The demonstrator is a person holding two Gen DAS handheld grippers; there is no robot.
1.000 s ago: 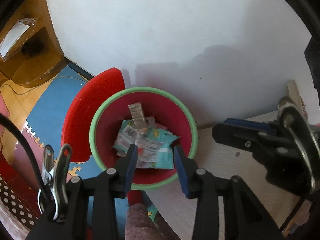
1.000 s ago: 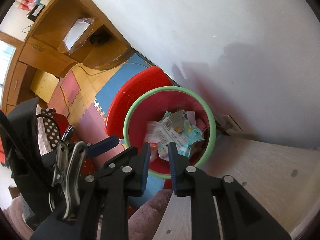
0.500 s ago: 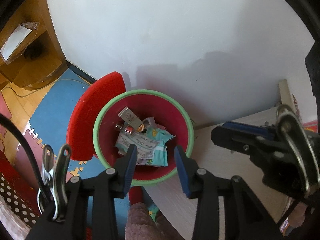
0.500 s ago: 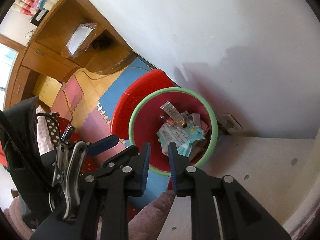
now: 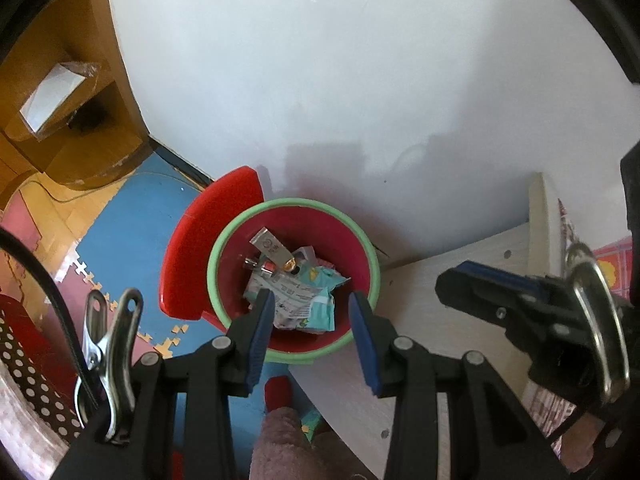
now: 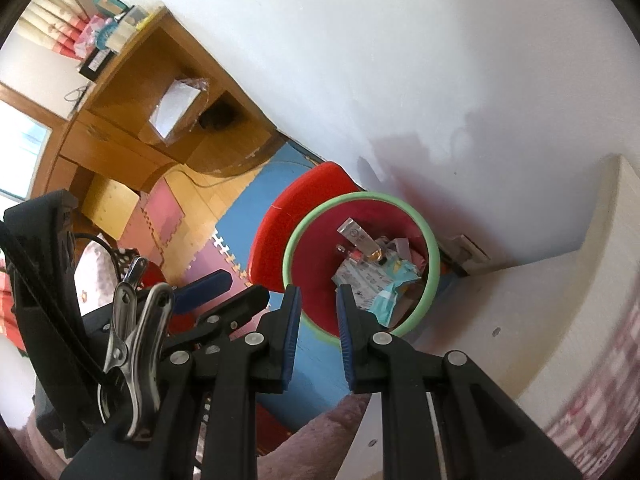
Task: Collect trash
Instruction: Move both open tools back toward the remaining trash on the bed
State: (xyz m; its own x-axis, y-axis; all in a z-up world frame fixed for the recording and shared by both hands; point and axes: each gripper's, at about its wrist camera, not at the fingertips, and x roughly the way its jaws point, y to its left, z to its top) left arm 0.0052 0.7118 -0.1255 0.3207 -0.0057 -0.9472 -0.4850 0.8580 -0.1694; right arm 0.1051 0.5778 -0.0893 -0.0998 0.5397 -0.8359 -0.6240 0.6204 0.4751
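In the left wrist view, the left gripper [image 5: 310, 312] points steeply down over a red bin [image 5: 356, 240] with a pale green rim, its blue-padded jaws parted with nothing between them. The trash [image 5: 296, 284] lies inside the bin: a grey foil sachet, a small bottle-like item and crumpled teal-and-white wrappers carrying printed text too small to read. The bin stands on blue foam floor mats [image 5: 132, 236] against a white wall [image 5: 320, 80], its red lid [image 5: 208, 240] tipped up at the left. The right gripper [image 5: 472, 280] shows at the right over a pale table [image 5: 420, 292]. In the right wrist view, the right gripper [image 6: 318, 316] hangs above the same bin [image 6: 312, 276], its jaws narrowly apart and empty. The sachet [image 6: 358, 236] bears a round mark, illegible; a wooden desk [image 6: 132, 120] stands beyond.
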